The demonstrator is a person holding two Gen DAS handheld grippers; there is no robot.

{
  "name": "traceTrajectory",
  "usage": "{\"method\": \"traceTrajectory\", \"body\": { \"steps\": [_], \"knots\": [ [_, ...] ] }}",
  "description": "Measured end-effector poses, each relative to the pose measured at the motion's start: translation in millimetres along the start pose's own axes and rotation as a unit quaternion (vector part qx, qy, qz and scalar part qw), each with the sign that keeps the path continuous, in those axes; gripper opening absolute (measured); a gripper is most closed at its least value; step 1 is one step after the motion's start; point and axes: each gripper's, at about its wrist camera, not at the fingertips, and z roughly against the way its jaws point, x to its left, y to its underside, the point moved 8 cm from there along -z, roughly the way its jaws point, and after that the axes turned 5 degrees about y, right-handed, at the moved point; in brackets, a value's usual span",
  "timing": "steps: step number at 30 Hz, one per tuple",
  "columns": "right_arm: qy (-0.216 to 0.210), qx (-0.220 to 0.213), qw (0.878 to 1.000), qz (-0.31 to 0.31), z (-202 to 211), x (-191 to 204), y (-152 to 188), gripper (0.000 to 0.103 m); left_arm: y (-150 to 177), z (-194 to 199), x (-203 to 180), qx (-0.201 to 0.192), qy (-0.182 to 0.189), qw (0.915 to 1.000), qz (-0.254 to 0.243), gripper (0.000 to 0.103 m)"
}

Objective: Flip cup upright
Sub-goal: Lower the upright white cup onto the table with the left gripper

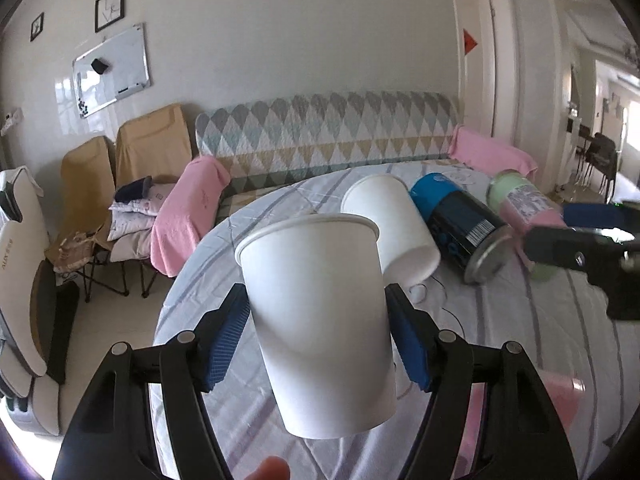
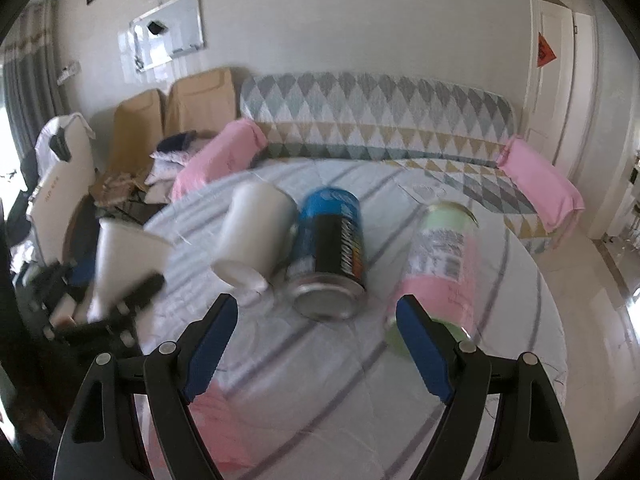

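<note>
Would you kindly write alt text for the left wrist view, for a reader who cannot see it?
The left claw grips a white paper cup, rim up, above a striped tablecloth. Behind lie a second white cup, a blue and black can and a pink and green bottle, all on their sides.

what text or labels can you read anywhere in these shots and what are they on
No text can be read with confidence.
Blue and black can: large slanted lettering, blurred; barcode digits too small.
Pink and green bottle: printed label with barcode, too small.
White appliance: vertical brand lettering, too blurred.
Red diamond sign on the door: character illegible.
Paper cups: blank.
</note>
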Motion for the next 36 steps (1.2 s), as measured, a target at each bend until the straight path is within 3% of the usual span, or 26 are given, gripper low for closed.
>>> {"method": "traceTrajectory", "body": {
  "steps": [12, 17, 19, 24, 36],
  "knots": [
    [-0.106, 0.028, 0.992, 0.054, -7.9, 64.0, -7.1, 0.083, 9.4, 12.7, 2.4, -0.033, -0.005, 0.9994, -0.007, 0.070],
    [-0.201, 0.070, 0.974, 0.080, -9.1, 94.1, -4.4, 0.083, 5.5, 20.3, 2.9, -0.055, 0.000, 0.9984, -0.010, 0.070],
    [-0.216, 0.089, 0.968, 0.092, -15.0, 102.1, -1.4, 0.083, 4.6, 22.2, 1.7, -0.061, 0.003, 0.9981, -0.013, 0.070],
    [-0.237, 0.126, 0.956, 0.118, -23.6, 116.2, 9.0, 0.083, -0.3, 27.4, -0.7, -0.075, 0.003, 0.9970, -0.020, 0.070],
    [-0.219, 0.146, 0.955, 0.136, -33.8, 119.9, 16.3, 0.083, 8.0, 15.8, -1.6, -0.052, 0.007, 0.9984, -0.021, 0.070]
  ]
}}
